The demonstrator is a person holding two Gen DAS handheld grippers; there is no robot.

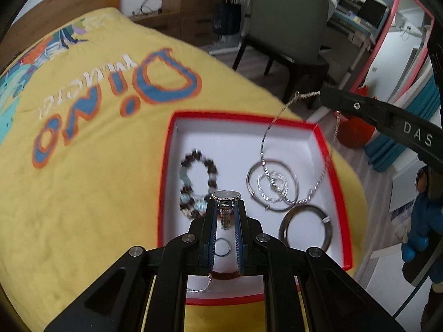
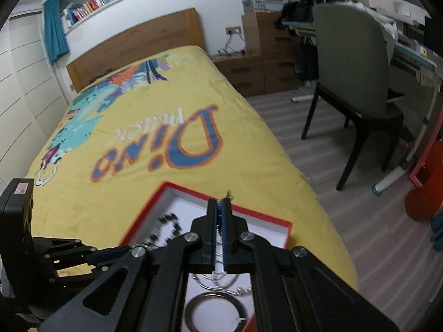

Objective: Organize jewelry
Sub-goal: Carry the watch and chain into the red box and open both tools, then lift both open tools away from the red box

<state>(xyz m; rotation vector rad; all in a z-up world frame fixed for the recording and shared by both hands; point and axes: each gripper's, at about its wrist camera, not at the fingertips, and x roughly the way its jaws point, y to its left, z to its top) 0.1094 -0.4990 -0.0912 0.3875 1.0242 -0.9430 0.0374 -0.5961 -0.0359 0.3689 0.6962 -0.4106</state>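
A red-rimmed white box [image 1: 166,166] lies on the yellow bedspread. My left gripper [image 1: 225,203] is shut on a silver wristwatch [image 1: 225,197] and holds it just above the box. My right gripper [image 2: 220,203] is shut on a silver chain necklace [image 1: 264,141] that hangs down as a loop into the box; the gripper also shows in the left wrist view [image 1: 324,95]. In the box lie a beaded bracelet [image 1: 193,182], silver bangles [image 1: 272,185], a dark bangle [image 1: 304,229] and a small ring [image 1: 221,247].
The bedspread [image 1: 97,166] with "Dino" print stretches left and far. A grey chair [image 2: 354,63] stands on the floor right of the bed. Wooden drawers [image 2: 263,63] and a desk stand beyond. The box sits near the bed's right edge.
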